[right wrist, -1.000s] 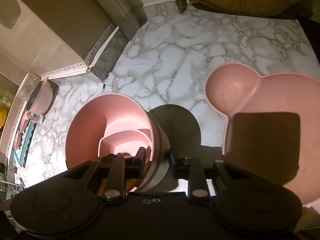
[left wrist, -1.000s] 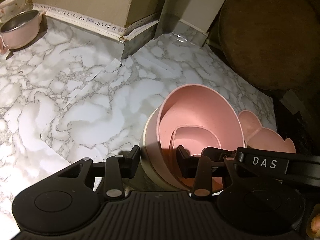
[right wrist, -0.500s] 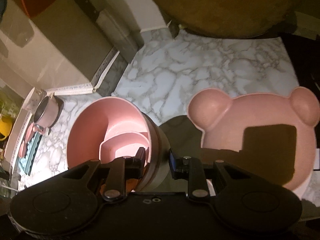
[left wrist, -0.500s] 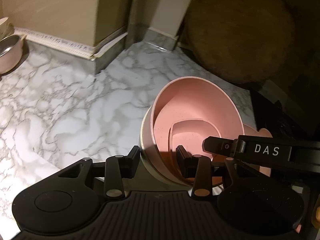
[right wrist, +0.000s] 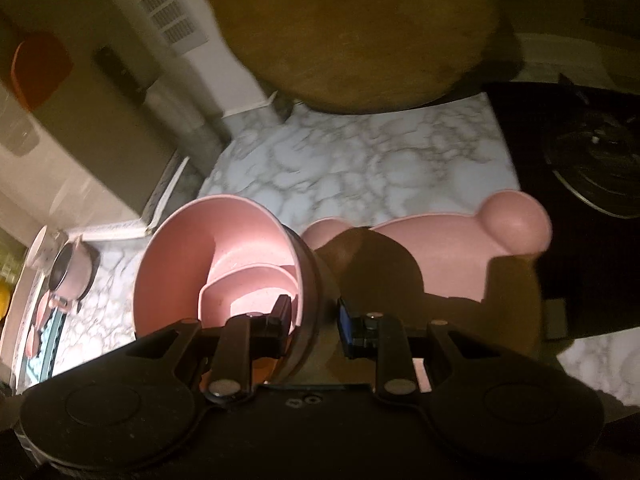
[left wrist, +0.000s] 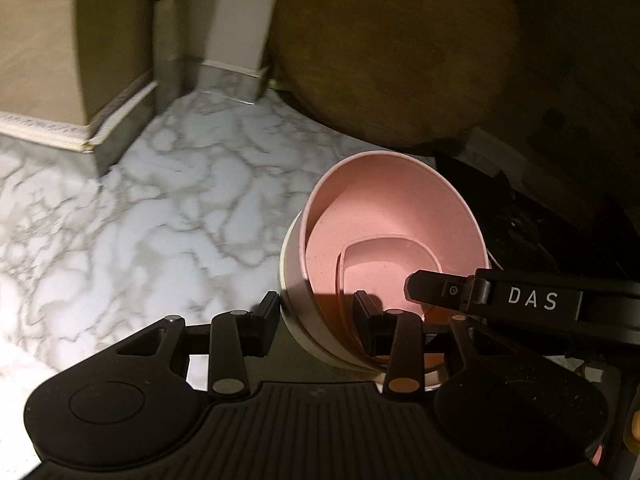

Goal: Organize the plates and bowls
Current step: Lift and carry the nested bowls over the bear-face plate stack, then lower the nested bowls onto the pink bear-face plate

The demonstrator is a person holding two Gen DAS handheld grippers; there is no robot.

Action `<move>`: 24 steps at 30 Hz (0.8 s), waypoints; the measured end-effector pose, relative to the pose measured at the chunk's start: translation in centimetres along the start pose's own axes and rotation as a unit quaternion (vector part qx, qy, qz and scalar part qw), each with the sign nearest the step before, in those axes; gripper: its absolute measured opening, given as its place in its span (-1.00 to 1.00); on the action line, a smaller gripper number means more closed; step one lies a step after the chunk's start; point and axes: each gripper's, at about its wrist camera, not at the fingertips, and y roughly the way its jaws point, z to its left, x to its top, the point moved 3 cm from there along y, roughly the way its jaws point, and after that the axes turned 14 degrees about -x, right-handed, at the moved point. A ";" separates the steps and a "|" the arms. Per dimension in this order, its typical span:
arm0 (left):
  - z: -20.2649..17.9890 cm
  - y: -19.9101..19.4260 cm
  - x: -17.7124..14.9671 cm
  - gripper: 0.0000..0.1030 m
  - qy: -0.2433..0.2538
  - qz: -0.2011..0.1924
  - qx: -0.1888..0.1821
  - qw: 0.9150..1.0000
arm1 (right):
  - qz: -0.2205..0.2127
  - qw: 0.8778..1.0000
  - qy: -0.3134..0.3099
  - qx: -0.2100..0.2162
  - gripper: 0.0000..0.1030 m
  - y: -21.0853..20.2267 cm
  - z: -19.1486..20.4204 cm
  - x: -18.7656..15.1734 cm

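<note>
marble counter (left wrist: 120, 220), bowl stack (left wrist: 384, 232) clamped between both grippers

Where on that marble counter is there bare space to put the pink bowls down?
The marble counter is bare left of the bowl stack, out to the beige wall base. A smaller bare strip lies between the round wooden board and the bear-shaped plate. Around that plate and the black stove it is crowded.

In your left wrist view, lower right of the frame, the white letters "DAS" stand on the black right gripper (left wrist: 524, 300) body.
</note>
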 end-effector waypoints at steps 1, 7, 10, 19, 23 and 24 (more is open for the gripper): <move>-0.3 0.3 0.1 -0.24 0.003 0.002 -0.003 1.000 | -0.001 1.000 0.004 -0.003 -0.54 0.0 -0.4 0.1; -1.9 2.5 0.5 -0.24 0.018 0.020 -0.018 0.999 | -0.003 0.999 0.028 -0.022 -0.54 0.1 -3.1 0.6; -2.4 3.7 0.4 -0.24 0.023 0.031 -0.024 0.999 | 0.000 0.999 0.039 -0.030 -0.54 0.4 -4.1 0.7; -3.5 6.7 -0.6 -0.24 0.033 0.063 -0.033 0.997 | 0.018 0.997 0.063 -0.049 -0.54 1.6 -7.2 0.1; -3.7 7.8 -1.2 -0.24 0.035 0.077 -0.035 0.996 | 0.029 0.996 0.070 -0.054 -0.54 2.4 -8.2 -0.4; -3.7 8.0 -1.2 -0.24 0.035 0.079 -0.035 0.996 | 0.031 0.995 0.071 -0.055 -0.54 2.6 -8.3 -0.4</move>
